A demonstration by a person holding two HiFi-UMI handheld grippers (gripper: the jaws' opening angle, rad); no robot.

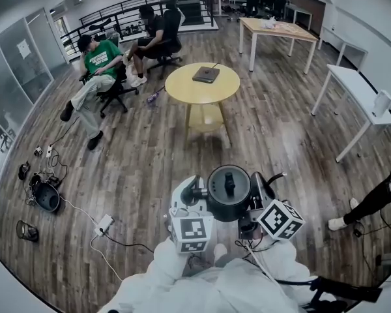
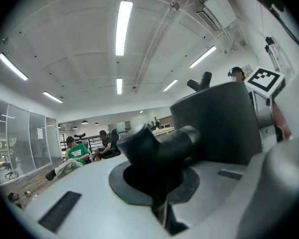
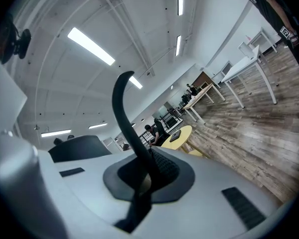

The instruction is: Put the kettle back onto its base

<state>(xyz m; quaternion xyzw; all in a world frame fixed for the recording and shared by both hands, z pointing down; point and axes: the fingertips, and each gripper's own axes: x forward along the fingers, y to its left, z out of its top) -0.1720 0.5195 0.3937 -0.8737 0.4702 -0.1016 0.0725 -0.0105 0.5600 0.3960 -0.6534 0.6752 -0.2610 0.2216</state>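
A dark kettle (image 1: 229,191) with a black lid hangs in the air close in front of me, held between both grippers. My left gripper (image 1: 194,197) is shut on the stubby black spout (image 2: 157,146) at the kettle's left side; the kettle body (image 2: 214,123) rises just behind it. On the other side, my right gripper (image 1: 259,199) is shut on the thin curved black handle (image 3: 125,116). The kettle base (image 1: 206,74), a flat dark square, lies on the round yellow table (image 1: 182,90) some way ahead across the wooden floor.
Two people sit on office chairs (image 1: 101,64) at the back left. A wooden table (image 1: 277,28) stands further back and a white table (image 1: 355,87) at the right. Cables and a power strip (image 1: 104,224) lie on the floor at the left. A person's leg (image 1: 375,201) shows at the right.
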